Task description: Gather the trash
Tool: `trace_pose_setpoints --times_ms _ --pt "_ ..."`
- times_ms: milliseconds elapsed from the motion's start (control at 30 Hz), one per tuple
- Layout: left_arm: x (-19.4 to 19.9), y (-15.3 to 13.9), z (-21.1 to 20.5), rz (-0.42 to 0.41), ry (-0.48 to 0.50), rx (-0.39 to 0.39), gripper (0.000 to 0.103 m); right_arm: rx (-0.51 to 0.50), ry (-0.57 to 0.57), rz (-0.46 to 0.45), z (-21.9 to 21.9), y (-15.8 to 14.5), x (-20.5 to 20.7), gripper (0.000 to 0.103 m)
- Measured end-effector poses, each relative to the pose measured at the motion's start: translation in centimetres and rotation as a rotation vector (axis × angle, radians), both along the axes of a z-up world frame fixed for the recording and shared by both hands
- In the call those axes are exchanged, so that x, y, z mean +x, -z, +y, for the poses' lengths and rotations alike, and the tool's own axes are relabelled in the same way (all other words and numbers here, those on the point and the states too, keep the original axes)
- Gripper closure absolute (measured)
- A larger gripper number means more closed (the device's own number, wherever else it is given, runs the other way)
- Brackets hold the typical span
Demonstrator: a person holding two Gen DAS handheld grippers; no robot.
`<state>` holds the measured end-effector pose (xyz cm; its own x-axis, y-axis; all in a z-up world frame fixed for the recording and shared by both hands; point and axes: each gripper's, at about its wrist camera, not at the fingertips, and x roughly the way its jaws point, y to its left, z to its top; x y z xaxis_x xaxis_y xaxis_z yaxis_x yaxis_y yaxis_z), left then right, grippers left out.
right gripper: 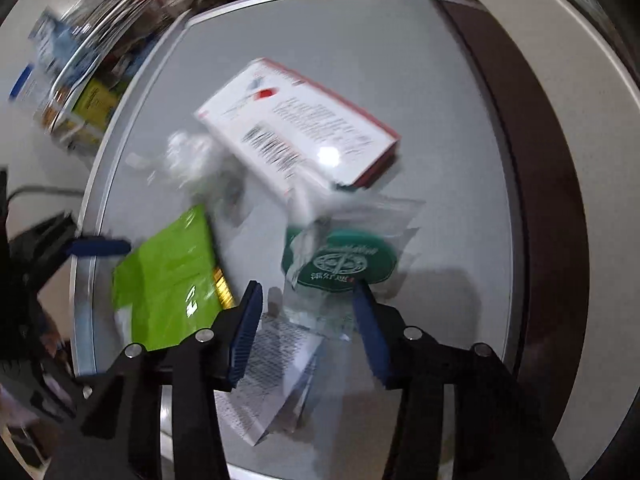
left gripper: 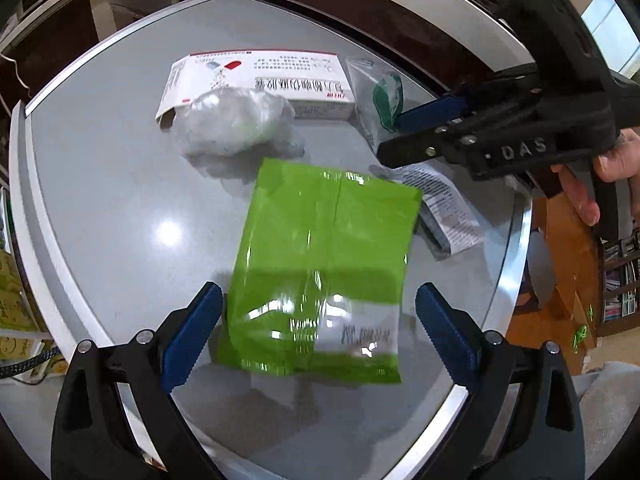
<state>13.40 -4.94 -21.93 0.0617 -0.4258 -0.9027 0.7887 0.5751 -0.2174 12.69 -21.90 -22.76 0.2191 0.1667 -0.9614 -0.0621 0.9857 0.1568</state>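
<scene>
Trash lies scattered over the grey counter (left gripper: 100, 184): a green foil packet (left gripper: 324, 264) nearest the left gripper (left gripper: 319, 334), a crumpled clear plastic wad (left gripper: 236, 124) farther off, a white and red medicine box (left gripper: 264, 80) at the far side touching that wad, a clear zip bag with a green round label (right gripper: 344, 256) to the right, and a printed paper leaflet (right gripper: 276, 364) at the near right edge. The left gripper is released, its blue pads spread wide on either side of the near end of the green packet without touching it. The right gripper (right gripper: 310, 334) is likewise spread apart, poised over the zip bag and the leaflet; one pad seems to sit at the label's near edge, though blur in the right wrist view makes contact hard to judge. The step in hand looks like the approach for two first pickups, nothing being held yet. The next move probably calls for the left gripper to lower until its pads straddle the thin packet and then pinch it; the slick foil lying flat may slide instead of lifting. The right one would need to catch a raised fold of the limp bag.
</scene>
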Motion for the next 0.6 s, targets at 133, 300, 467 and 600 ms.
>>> trace_pose_setpoints --times_ms 133,300,467,600 --pt "-0.4 -1.1 1.1 -0.023 -0.045 -0.043 0.005 -0.003 0.074 -0.07 -0.6 -1.7 -0.6 0.019" --pt "0.1 -1.8 0.4 -0.035 -0.027 -0.063 0.005 -0.022 0.094 -0.085 -0.9 -1.6 0.1 0.014" --pt "0.9 -1.0 -0.9 -0.028 0.034 -0.03 0.005 -0.015 0.076 -0.065 -0.6 -0.3 1.2 0.014" --pt "1.5 0.1 -1.2 0.078 0.068 -0.042 0.005 0.009 0.068 -0.049 -0.5 0.2 1.7 0.014"
